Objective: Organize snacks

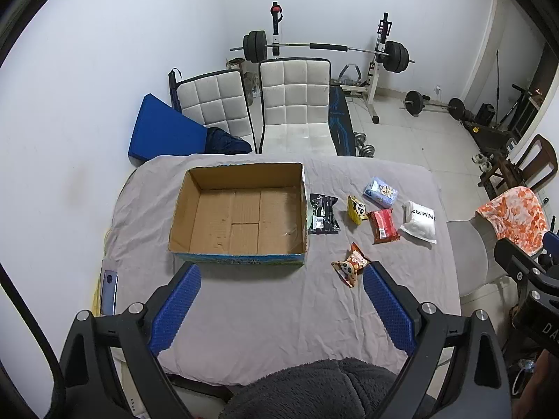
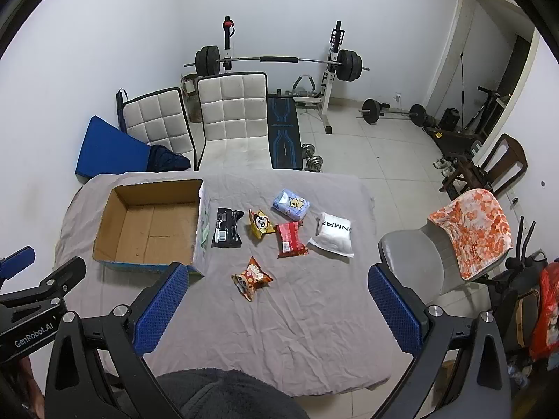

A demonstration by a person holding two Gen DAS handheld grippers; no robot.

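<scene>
A: Both grippers, left (image 1: 281,272) and right (image 2: 274,274), fingers spread wide, holding nothing, above the near bare cloth.
B: Snacks?
A: Six packets right of the box (image 1: 237,211); black packet (image 1: 323,213) beside its wall, orange packet (image 2: 251,277) nearest.
B: Obstructions?
A: Grey chair (image 2: 412,269) at the table's (image 2: 314,331) right edge.

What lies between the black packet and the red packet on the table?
The yellow panda packet lies between the black packet and the red packet, apart from the black one and close beside the red. Both wrist views show it.
</scene>
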